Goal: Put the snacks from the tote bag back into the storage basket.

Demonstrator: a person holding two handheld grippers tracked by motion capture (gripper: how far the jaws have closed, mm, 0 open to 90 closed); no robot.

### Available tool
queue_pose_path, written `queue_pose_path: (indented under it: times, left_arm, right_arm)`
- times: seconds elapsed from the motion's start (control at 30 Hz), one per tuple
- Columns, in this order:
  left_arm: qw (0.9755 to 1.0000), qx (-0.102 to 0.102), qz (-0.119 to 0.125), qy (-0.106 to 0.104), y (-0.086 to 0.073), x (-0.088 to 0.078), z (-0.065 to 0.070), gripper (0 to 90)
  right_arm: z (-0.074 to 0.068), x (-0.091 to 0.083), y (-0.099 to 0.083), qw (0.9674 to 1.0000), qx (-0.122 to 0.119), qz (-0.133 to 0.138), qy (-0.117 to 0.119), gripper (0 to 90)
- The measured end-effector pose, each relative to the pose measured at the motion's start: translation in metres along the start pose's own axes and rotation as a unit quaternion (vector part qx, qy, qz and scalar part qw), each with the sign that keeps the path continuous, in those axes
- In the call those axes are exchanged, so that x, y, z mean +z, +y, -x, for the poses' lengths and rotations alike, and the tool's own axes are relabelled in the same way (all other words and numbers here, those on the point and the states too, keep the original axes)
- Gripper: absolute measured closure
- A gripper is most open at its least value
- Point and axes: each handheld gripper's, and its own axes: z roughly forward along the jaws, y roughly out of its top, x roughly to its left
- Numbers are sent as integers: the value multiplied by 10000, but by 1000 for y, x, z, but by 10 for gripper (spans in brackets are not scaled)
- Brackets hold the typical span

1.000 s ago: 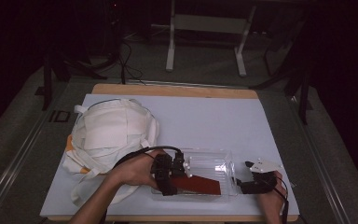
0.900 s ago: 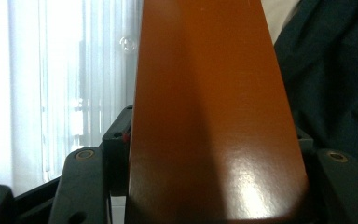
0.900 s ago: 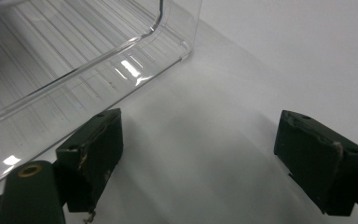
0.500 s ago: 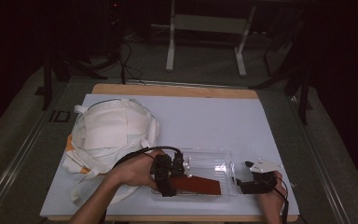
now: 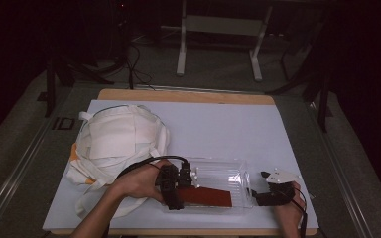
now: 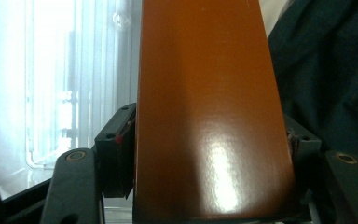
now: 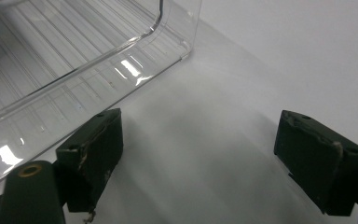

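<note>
A clear plastic bin [image 5: 218, 174] lies near the table's front edge. A flat orange-brown box [image 5: 206, 197] lies along its near side, and my left gripper [image 5: 172, 191] is shut on the box's left end. In the left gripper view the box [image 6: 205, 116] runs up between the two black pads [image 6: 116, 154], with the bin's ribbed wall [image 6: 65, 93] to its left. My right gripper [image 5: 258, 197] sits on the table just right of the bin, open. In the right gripper view its fingers [image 7: 98, 149] spread wide over bare white table, beside the bin's corner [image 7: 121, 51].
A crumpled white cloth bag [image 5: 116, 144] with straps lies on the left of the white table [image 5: 228, 124], close behind my left hand. The far half and right side of the table are bare. Dark floor and a white stand lie beyond.
</note>
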Motion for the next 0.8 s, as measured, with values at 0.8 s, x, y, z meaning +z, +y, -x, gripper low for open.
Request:
queue_pose_path:
  times: [0.8]
  left_arm:
    - [9996, -165, -31, -241, -4, 8, -2, 265]
  right_arm:
    - [0, 0, 0, 10000, 2, -3, -1, 155]
